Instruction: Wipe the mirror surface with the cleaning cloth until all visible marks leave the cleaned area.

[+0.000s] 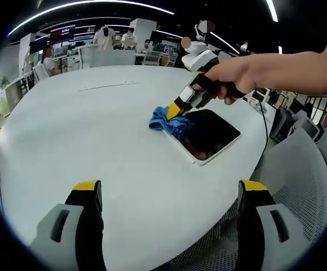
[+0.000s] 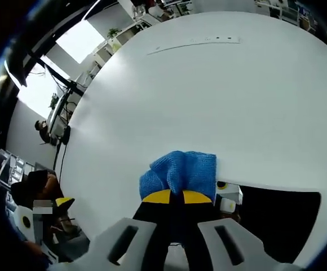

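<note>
Right gripper (image 2: pixel 178 197) clamps my blue cleaning cloth (image 2: pixel 181 172), pressing it at the edge of the white-framed mirror (image 2: pixel 276 217) on the white round table (image 2: pixel 208 96). Left gripper (image 1: pixel 169 195) hangs unclenched, holding nothing, near the table edge.

a big white round table (image 1: pixel 96 124) takes most of the room here, and its top is smooth and bright. a thin grey strip (image 2: pixel 194 43) lies across the far part of it. beside the near edge stands a grey mesh chair (image 1: pixel 299 180). long curved light strips (image 1: pixel 90 7) run over the dark ceiling. behind the table there are desks with monitors (image 1: pixel 67 51) and some people (image 1: pixel 104 36) standing near them. on one side a black cable (image 1: pixel 264 132) hangs down from the table edge. on the other side strong daylight comes in through a large window (image 2: pixel 76 42), with a small green plant (image 2: pixel 114 33) near it.
</note>
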`<state>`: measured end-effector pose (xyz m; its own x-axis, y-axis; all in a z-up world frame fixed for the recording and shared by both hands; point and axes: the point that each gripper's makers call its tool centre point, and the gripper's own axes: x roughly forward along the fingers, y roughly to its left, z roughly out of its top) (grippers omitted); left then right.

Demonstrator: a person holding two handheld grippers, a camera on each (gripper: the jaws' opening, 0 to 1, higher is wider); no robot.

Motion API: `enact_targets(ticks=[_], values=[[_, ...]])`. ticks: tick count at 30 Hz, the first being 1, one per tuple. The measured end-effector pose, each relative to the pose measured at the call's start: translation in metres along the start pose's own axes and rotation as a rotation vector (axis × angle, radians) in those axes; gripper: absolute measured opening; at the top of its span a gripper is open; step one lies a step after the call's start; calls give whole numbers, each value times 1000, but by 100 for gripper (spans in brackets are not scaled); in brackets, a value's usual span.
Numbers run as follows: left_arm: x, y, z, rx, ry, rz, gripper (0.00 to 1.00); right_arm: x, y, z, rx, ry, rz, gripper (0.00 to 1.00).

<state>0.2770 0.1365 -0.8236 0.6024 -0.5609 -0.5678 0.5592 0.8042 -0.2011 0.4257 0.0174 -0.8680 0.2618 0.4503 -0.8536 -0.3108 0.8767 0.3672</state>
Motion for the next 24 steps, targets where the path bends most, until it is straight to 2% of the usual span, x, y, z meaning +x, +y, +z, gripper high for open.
enact_targets(ticks=[2, 5, 14, 22, 24], values=[[0, 0, 0, -1, -1, 1, 99, 0, 1, -1, -14, -3, -1, 0], [-1, -1, 1, 1, 0, 1, 99, 0, 0, 0, 17, -13, -19, 0], [-2, -2, 1, 7, 2, -1, 99, -4, 5, -14, -49, 15, -39, 0], [-3, -2, 2, 6, 1, 1, 99, -6, 6, -18, -82, -14, -58, 0], [-3, -2, 2, 4, 0, 2, 99, -7, 7, -23, -49, 7, -56, 0]])
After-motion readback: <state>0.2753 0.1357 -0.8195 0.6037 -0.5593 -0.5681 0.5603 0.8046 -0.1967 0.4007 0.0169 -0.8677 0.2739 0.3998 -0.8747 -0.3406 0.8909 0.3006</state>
